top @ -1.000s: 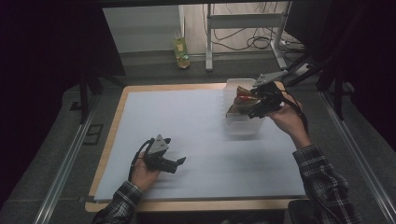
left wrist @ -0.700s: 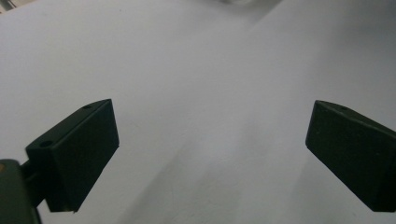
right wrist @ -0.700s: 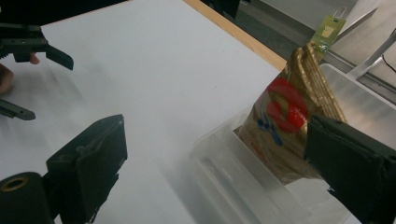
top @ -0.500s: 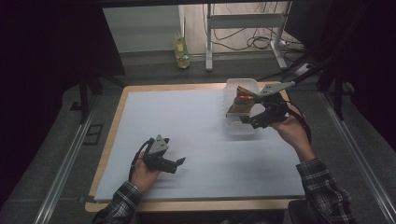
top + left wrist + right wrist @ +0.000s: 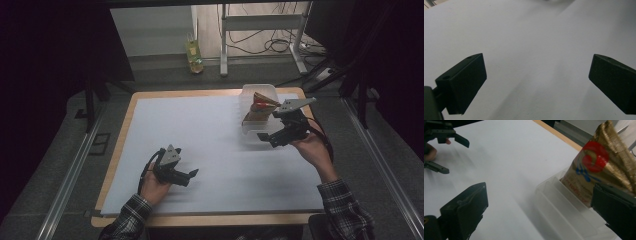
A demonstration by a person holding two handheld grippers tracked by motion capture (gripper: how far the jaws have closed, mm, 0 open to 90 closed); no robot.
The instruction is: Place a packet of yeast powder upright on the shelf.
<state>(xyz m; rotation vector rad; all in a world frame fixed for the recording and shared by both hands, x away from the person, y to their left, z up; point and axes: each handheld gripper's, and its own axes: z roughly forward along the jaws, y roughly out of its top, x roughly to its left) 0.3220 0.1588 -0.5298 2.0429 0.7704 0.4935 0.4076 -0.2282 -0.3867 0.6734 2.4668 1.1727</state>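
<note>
A gold snack bag (image 5: 260, 106) with a red and blue mark stands tilted in a clear plastic container (image 5: 250, 131) at the table's far right. My right gripper (image 5: 267, 139) hovers just on the near side of that container, its jaws wide apart and just opened further. In the right gripper view (image 5: 539, 216) the container's (image 5: 564, 217) near end lies between the jaws and the bag (image 5: 599, 167) rises beside the right jaw, untouched. My left gripper (image 5: 190, 177) rests low over the white sheet at the near left, open and empty (image 5: 536, 80).
A white sheet (image 5: 215, 130) covers the wooden table (image 5: 121, 135). A yellow-green bottle (image 5: 194, 52) stands on the floor beyond the far edge, beside metal stand legs (image 5: 223, 45) and cables. In the right gripper view the left gripper (image 5: 445, 137) shows at the top left.
My right gripper has drawn back from over the container toward the near side and sunk a little, leaving the bag standing in the container. The left gripper has stayed put.
</note>
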